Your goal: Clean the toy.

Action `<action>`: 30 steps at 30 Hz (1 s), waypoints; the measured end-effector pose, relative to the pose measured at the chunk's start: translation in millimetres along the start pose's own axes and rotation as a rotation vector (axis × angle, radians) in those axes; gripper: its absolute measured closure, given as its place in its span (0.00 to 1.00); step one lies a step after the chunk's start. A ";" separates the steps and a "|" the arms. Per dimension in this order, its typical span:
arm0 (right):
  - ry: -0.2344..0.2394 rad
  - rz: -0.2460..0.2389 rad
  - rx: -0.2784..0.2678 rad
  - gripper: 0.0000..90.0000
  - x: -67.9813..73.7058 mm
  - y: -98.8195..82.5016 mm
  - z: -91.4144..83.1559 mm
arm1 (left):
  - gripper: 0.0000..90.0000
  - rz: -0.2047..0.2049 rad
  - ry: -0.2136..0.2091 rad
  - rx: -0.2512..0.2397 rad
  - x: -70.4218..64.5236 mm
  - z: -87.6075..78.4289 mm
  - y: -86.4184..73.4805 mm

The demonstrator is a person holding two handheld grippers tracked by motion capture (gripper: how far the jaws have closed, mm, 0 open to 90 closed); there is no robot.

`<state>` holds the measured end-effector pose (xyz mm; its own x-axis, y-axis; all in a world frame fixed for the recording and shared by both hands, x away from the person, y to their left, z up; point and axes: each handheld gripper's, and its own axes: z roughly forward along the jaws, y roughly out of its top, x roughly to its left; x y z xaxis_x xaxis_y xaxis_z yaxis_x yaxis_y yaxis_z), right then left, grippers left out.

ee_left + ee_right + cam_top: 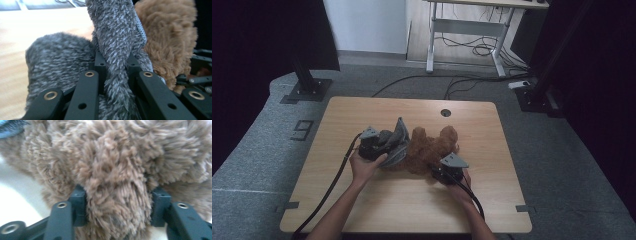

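Roughly mid-table: brown plush toy lying across the table, long axis left to right
Grey fleece garment: at toy's left end; pulled up
Left gripper: clamped tight on garment fold
Right gripper: half-wide, jaws astride a toy limb at right end; 2 hands equally near

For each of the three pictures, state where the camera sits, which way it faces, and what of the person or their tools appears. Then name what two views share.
High view: above the person's side of the table, looking forward and down; forearms, hands, left gripper and right gripper show.
Left gripper view: rides the left gripper, looking along black jaws pinching grey fuzzy fabric.
Right gripper view: rides the right gripper, jaws either side of the brown plush toy.
Shared: the brown plush toy appears in all three.
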<state>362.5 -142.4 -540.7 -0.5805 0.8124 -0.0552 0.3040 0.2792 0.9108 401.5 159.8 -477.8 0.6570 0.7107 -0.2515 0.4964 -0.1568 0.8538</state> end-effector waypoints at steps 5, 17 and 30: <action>0.071 0.007 0.012 0.32 3.5 -10.8 -24.7 | 0.87 0.009 -0.018 -0.032 -10.4 -15.6 -27.1; 0.074 0.078 -0.130 0.15 -21.7 40.7 -94.4 | 0.87 0.033 -0.039 -0.045 -24.5 -31.4 -48.9; 0.138 0.078 -0.015 0.24 -26.0 39.7 -64.9 | 0.87 0.037 -0.056 -0.034 -28.5 -38.2 -56.1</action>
<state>340.6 -185.6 -476.5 -0.6545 0.7527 0.0717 0.3417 0.2099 0.9161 333.2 174.5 -501.1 0.7059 0.6651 -0.2435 0.4519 -0.1581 0.8779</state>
